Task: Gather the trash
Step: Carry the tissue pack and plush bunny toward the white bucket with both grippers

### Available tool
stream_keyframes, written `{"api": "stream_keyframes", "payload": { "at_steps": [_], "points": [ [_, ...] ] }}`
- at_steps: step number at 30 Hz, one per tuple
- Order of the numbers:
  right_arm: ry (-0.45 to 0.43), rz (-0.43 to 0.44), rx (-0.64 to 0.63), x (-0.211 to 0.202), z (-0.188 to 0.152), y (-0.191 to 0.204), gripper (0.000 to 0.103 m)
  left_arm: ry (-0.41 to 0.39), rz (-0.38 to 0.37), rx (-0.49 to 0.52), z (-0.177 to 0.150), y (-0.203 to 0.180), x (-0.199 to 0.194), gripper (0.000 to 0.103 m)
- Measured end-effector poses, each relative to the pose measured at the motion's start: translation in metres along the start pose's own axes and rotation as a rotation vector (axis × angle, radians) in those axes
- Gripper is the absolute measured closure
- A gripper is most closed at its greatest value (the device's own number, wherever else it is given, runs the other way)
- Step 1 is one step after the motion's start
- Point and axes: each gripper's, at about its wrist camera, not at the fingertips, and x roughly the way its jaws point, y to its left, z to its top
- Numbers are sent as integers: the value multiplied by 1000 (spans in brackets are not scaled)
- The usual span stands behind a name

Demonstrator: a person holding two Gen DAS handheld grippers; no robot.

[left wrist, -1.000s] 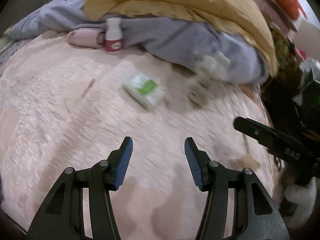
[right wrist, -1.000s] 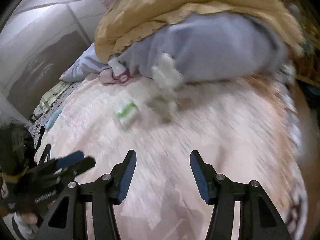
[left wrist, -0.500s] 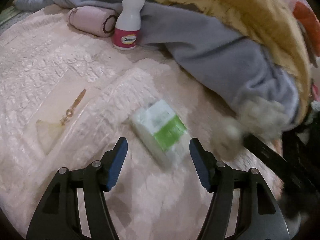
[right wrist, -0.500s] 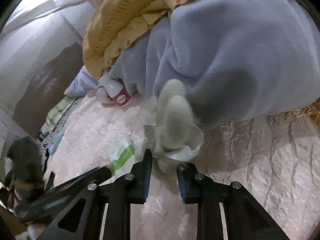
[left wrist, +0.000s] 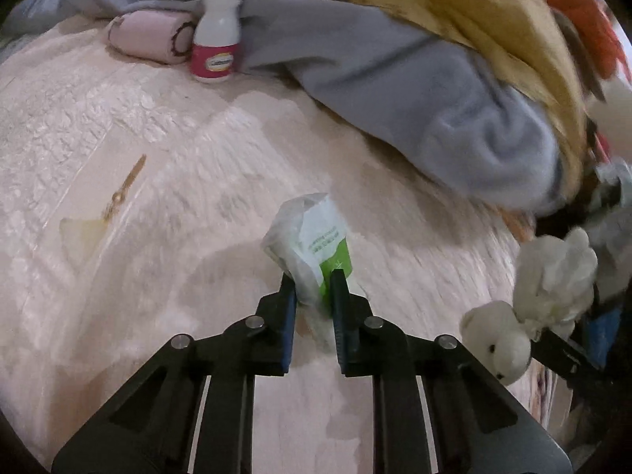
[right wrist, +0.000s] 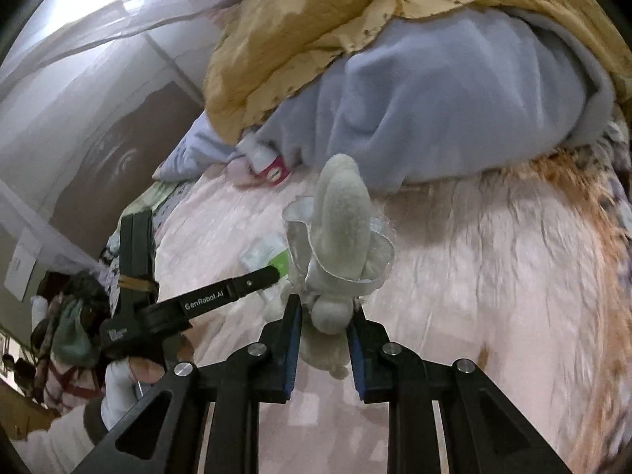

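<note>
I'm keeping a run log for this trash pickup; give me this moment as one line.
left hand-held gripper: shut on tissue pack | right hand-held gripper: shut on plush toy | surface: pink bedspread | bottle: untouched

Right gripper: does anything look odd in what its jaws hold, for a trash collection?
Yes. The right gripper is shut on a white plush rabbit with a gauze frill, a toy and not litter. The left gripper, whose jaws have just closed, holds a crumpled green-and-white tissue packet, which does look like trash.

A bed [left wrist: 166, 126] with a pale pink cover fills the room; a grey blanket [right wrist: 454, 91] and a yellow quilt [right wrist: 316, 27] are piled on it, beside a sheer curtain [right wrist: 118, 19].
</note>
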Motion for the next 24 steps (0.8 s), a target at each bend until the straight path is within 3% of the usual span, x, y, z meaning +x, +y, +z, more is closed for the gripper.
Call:
{"api": "stream_keyframes", "payload": {
  "at_steps": [5,8,9,11,14,18,24],
  "points": [
    [144,0,-22,-15,-30,17,82,24,-20,81,-36,-8,-37,89],
    [222,-77,-30,0,-42,20,79,28,-5,85,-46,-3,-52,89],
    [216,-120,-36,11,-43,23,71,23,4,83,-49,-1,-58,89],
    [189,-108,-27,28,-44,25,61,20,10,77,-52,3,-66,89],
    [198,-74,17,47,-51,23,60,3,15,74,-61,6,-79,89],
    [148,-92,1,48,-54,31,62,-5,5,79,-65,2,-83,89],
    [95,-58,-29,8,-63,46,63,-21,-39,102,-77,-20,-95,89]
  ]
}}
